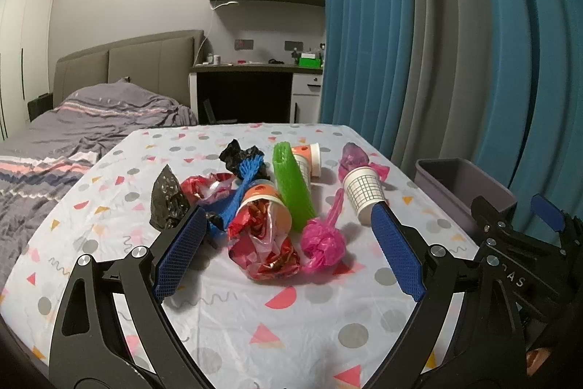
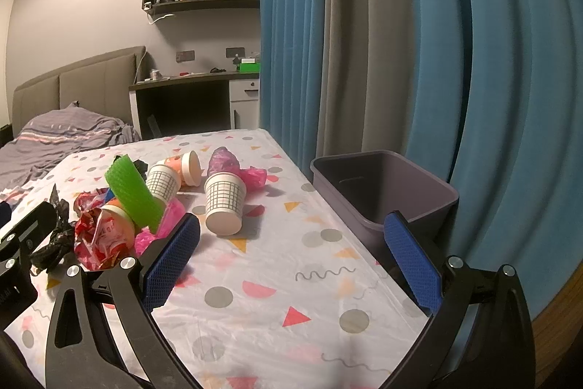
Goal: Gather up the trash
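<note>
On the table (image 1: 255, 345), covered with a white cloth printed with coloured triangles and dots, the trash lies bunched in a loose pile near the middle. From the left: a crumpled black plastic bag (image 1: 168, 203), a blue foam net sleeve (image 1: 242, 186), an orange paper cup stuffed with a red foil wrapper (image 1: 264, 236), a green foam net sleeve (image 1: 293, 188), a knotted pink plastic bag (image 1: 324, 241) and a tipped white grid-patterned paper cup (image 1: 362, 194). The left gripper (image 1: 288, 254) hovers before the pile, jaws wide and holding nothing, probably lined up on the stuffed cup. The right gripper (image 2: 291, 261), likewise wide and empty, faces bare cloth. The grey plastic bin (image 2: 386, 195) stands just off the table's right edge, likely the drop point; its bottom is hidden. What lies under the pile is hard to make out.
</note>
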The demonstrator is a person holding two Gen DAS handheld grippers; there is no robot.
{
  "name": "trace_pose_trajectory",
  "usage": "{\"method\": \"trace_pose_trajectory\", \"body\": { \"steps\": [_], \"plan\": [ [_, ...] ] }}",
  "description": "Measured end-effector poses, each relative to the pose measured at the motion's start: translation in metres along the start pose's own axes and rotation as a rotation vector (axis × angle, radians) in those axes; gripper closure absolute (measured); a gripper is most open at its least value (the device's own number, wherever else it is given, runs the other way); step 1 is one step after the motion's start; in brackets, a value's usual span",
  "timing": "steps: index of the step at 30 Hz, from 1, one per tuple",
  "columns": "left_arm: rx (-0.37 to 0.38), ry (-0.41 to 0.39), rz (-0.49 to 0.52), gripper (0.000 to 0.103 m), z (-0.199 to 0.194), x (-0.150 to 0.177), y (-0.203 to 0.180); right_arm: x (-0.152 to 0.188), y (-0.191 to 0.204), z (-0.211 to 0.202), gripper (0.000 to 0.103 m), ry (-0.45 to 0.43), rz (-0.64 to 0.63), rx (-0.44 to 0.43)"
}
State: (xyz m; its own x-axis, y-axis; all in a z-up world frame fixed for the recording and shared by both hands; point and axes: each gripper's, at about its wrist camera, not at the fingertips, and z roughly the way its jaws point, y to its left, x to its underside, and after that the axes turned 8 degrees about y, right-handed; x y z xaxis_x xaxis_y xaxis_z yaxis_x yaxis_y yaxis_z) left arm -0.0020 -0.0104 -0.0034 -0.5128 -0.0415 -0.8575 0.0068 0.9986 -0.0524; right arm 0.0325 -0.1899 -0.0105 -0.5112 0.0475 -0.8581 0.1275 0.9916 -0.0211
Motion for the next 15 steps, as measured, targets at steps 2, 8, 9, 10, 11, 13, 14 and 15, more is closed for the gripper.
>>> {"method": "trace_pose_trajectory", "body": {
  "steps": [2,8,9,10,11,13,14,15],
  "plan": [
    [0.0,0.001,0.0,0.013,0.0002,0.0005,-0.0005,-0.0002,0.0001,-0.0002,0.005,0.0,0.0,0.0],
    [0.0,0.001,0.0,0.013,0.0005,0.0003,-0.0002,-0.0007,-0.0019,0.0004,0.005,-0.002,0.0,0.001],
    [0.0,0.002,0.001,0.013,0.0008,0.0009,-0.0011,-0.0008,-0.0017,0.0003,0.005,-0.001,0.0,0.001],
    [-0.001,0.001,-0.001,0.013,0.0005,0.0006,-0.0001,-0.0008,-0.0017,0.0002,0.005,-0.002,0.0,0.0],
    [0.0,0.0,-0.001,0.013,0.0006,0.0005,0.0001,-0.0008,-0.0015,0.0003,0.005,-0.002,0.0,0.001],
    [-0.001,0.001,-0.001,0.013,0.0008,0.0003,0.0001,-0.0012,-0.0031,-0.0001,0.005,-0.003,0.0,0.001],
    [0.0,0.002,-0.002,0.013,0.001,0.0007,-0.0001,-0.0021,-0.0065,-0.0014,0.005,-0.003,0.0,0.001],
    [0.001,0.002,-0.003,0.013,0.0019,0.0009,0.0009,-0.002,-0.0051,-0.0014,0.005,-0.003,0.0,0.002]
  ]
}}
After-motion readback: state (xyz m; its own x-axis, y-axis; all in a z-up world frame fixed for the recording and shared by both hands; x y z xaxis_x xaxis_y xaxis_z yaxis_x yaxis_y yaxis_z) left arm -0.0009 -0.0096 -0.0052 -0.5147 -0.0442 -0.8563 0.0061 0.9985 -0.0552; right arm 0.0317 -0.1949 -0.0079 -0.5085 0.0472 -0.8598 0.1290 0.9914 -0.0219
